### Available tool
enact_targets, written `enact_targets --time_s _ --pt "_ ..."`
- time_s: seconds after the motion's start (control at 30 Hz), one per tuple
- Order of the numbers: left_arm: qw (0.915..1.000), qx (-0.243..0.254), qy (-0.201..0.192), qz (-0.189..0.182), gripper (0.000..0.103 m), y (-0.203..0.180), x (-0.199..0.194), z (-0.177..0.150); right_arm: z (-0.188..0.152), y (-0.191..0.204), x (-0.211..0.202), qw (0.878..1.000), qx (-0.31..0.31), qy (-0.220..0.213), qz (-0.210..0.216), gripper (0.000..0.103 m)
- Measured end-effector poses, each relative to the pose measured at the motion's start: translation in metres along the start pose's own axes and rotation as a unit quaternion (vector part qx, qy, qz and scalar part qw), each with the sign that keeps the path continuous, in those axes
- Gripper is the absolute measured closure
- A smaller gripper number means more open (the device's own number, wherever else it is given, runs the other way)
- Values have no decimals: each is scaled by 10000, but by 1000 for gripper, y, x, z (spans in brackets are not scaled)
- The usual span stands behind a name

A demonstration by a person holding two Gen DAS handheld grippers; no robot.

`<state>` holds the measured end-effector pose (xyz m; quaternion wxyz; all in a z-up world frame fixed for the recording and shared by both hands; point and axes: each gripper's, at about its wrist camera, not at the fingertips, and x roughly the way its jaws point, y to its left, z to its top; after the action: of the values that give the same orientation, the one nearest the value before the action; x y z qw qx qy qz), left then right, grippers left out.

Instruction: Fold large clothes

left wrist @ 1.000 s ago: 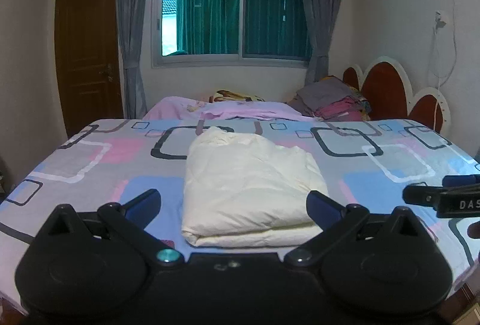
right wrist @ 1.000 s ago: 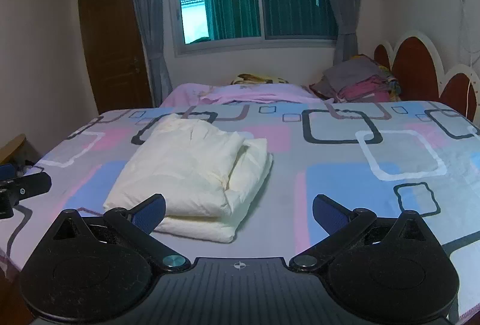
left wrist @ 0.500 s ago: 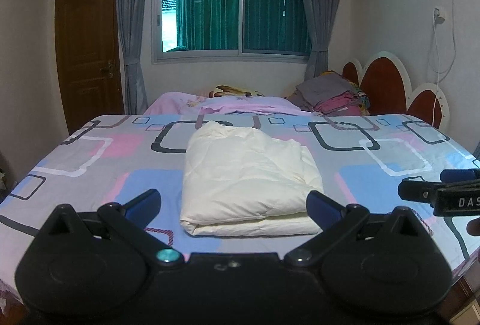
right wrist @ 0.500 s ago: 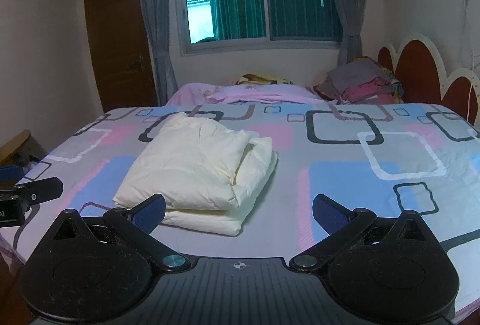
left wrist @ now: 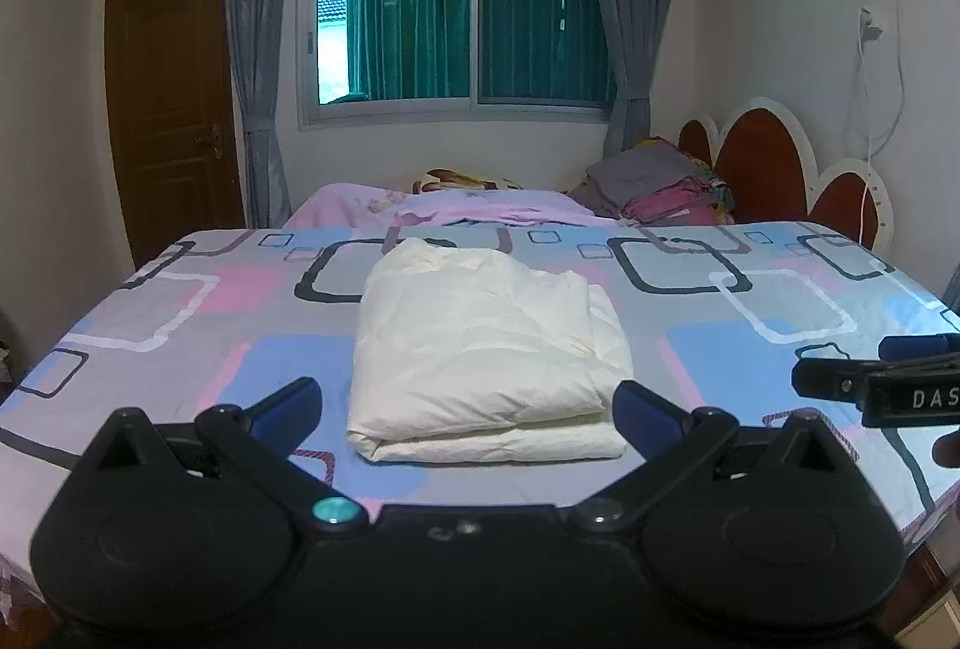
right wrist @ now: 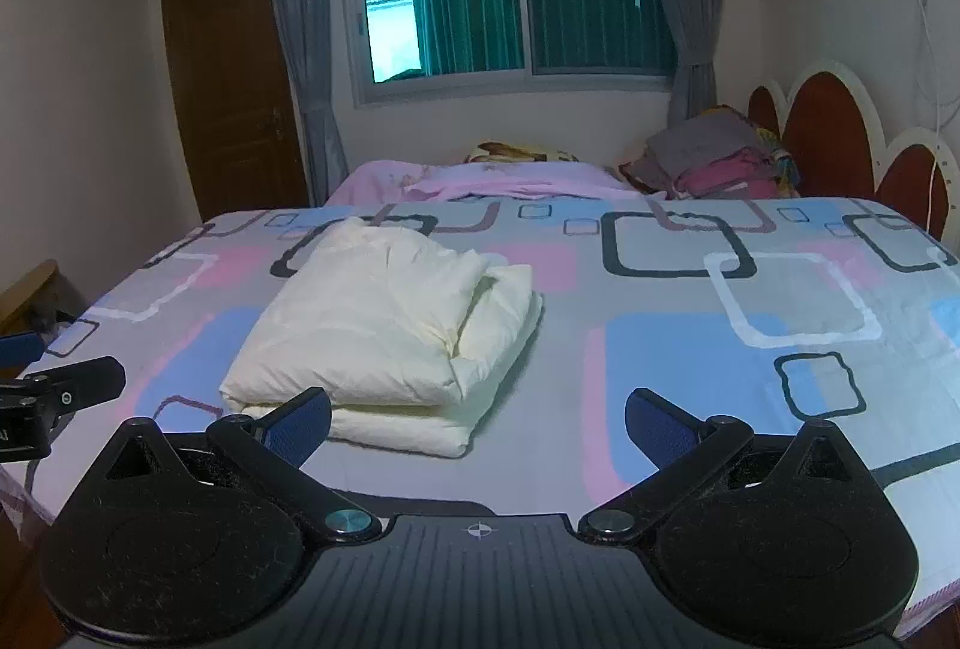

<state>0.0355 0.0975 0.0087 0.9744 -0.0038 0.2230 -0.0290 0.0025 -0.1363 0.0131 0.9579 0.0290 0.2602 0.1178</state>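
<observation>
A cream-coloured garment lies folded into a thick, layered bundle on the bed, resting on the bedspread printed with pink, blue and grey blocks and outlined squares. It sits toward the near edge of the bed, left of centre in the right wrist view and straight ahead in the left wrist view. The left gripper hangs over the near edge of the bed with its fingers spread wide, holding nothing — the bundle shows between them but apart from them. The right gripper is likewise released, fingers wide and empty, with the bundle just ahead of its left finger. Each gripper shows at the side of the other's view, level with the bed's near edge. At the far end lie a pink blanket and a stack of folded clothes beside the red headboard. Behind them stand a window with grey curtains and a brown door
</observation>
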Motion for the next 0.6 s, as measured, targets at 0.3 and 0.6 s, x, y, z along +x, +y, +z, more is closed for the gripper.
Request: enact_targets --time_s 0.3,0.6 --pt "9999 -32 100 11 0 -3 0 -6 -2 3 -7 10000 -47 29 21 0" --pt "9999 -26 128 3 0 -4 -2 -9 -5 9 -13 9997 -121 117 163 0"
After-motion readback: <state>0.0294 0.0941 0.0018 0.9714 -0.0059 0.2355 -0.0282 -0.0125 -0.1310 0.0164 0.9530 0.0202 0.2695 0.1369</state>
